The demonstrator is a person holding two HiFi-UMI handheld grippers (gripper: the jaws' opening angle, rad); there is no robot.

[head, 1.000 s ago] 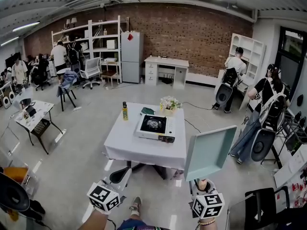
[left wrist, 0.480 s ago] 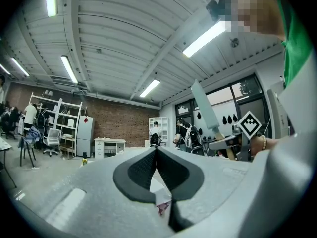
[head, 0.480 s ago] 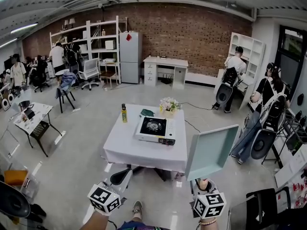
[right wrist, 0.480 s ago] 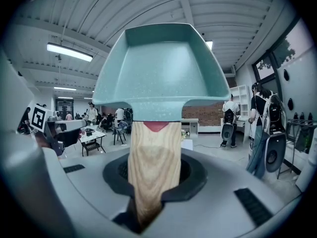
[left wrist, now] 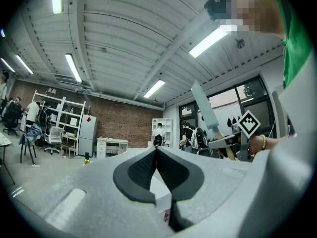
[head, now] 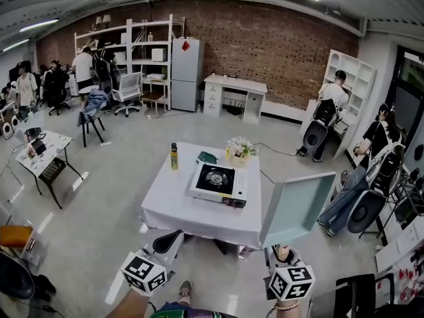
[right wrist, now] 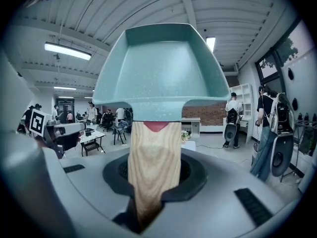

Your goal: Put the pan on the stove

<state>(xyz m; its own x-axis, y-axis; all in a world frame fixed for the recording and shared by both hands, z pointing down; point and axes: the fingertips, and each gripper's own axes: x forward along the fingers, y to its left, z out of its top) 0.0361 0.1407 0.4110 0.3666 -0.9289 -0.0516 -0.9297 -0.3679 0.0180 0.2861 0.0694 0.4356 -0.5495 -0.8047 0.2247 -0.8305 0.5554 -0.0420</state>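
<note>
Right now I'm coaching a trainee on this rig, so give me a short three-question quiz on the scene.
1. True or false: the pan already sits on the stove.
2. What does the right hand-held gripper clamp? A a cup; B the pan's wooden handle; C nothing.
3. Fill in: the stove stands on a white ____.
Key: 1 false; 2 B; 3 table.

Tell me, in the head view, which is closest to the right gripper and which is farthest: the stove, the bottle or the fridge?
1. The stove, on the table, ahead and left of the right gripper holding the pan.
2. The bottle, at the table's far left edge.
3. The fridge, by the back wall.
</note>
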